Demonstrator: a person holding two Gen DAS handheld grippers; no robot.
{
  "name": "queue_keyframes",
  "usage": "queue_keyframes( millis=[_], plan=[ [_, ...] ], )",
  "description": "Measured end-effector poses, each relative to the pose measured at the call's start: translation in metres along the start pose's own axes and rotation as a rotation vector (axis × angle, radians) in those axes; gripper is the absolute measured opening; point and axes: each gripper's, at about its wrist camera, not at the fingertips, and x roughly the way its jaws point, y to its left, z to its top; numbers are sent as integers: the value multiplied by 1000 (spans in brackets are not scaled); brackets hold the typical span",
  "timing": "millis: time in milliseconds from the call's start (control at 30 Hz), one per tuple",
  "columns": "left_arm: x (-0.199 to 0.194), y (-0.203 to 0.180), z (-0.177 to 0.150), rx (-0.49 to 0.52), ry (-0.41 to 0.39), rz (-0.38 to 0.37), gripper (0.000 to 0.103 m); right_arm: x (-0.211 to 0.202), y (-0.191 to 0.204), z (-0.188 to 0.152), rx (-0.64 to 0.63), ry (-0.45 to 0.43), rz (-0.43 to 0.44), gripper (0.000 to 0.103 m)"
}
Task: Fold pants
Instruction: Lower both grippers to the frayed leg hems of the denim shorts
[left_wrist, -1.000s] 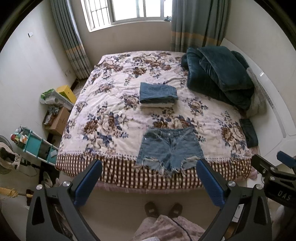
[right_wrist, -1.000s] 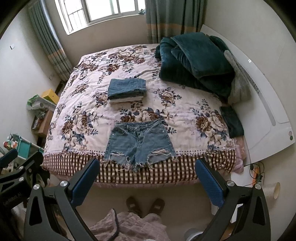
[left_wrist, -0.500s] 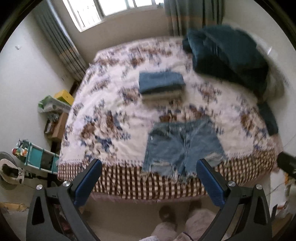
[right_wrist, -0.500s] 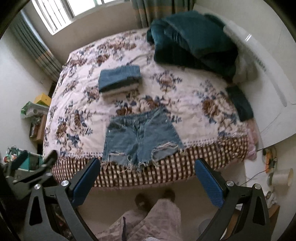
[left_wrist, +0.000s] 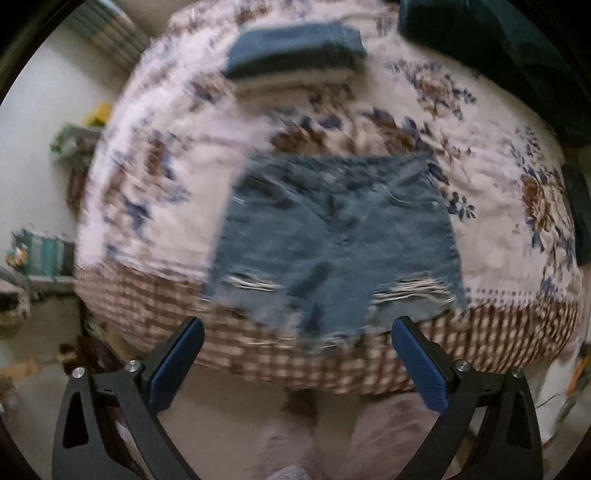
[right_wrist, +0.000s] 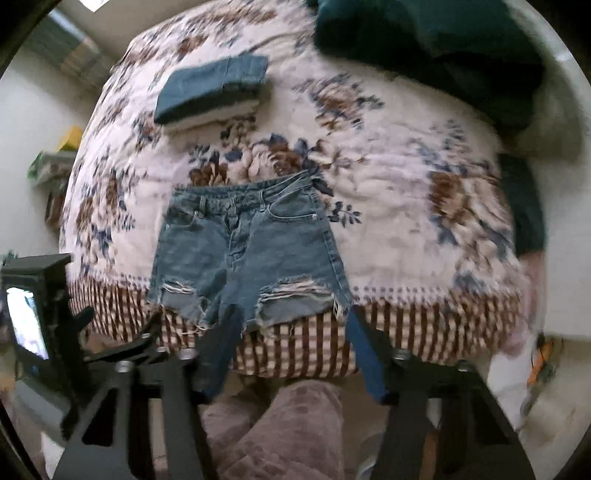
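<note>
Denim shorts lie flat on a floral bed; left gripper gapes empty, right gripper has just been closing, half-open, empty

Motion blur smears the left wrist view: the floral bedspread, the folded stack and the shelf clutter lose detail. The dark green blanket is cut off by the frame's top edge.
</note>
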Motion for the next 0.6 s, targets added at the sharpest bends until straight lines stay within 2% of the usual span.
queue_keyframes(
  millis=[167, 233, 267, 333, 367, 567, 600],
  plan=[
    [78, -68, 21, -73, 120, -113, 102, 87, -48, 62, -92, 106, -5, 51],
    [102, -88, 22, -95, 141, -144, 101, 124, -67, 84, -97, 157, 25, 52],
    [116, -96, 21, -109, 156, -171, 99, 140, -72, 91, -100, 186, 40, 54],
    [147, -116, 17, -136, 204, -225, 87, 174, -83, 105, -111, 233, 58, 58],
    [163, -126, 14, -150, 227, -249, 85, 192, -88, 113, -117, 254, 63, 59],
    [221, -166, -2, -211, 308, -342, 84, 280, -90, 134, -154, 377, 86, 60],
    [228, -172, -3, -196, 309, -329, 84, 292, -88, 137, -163, 389, 92, 61]
  ],
)
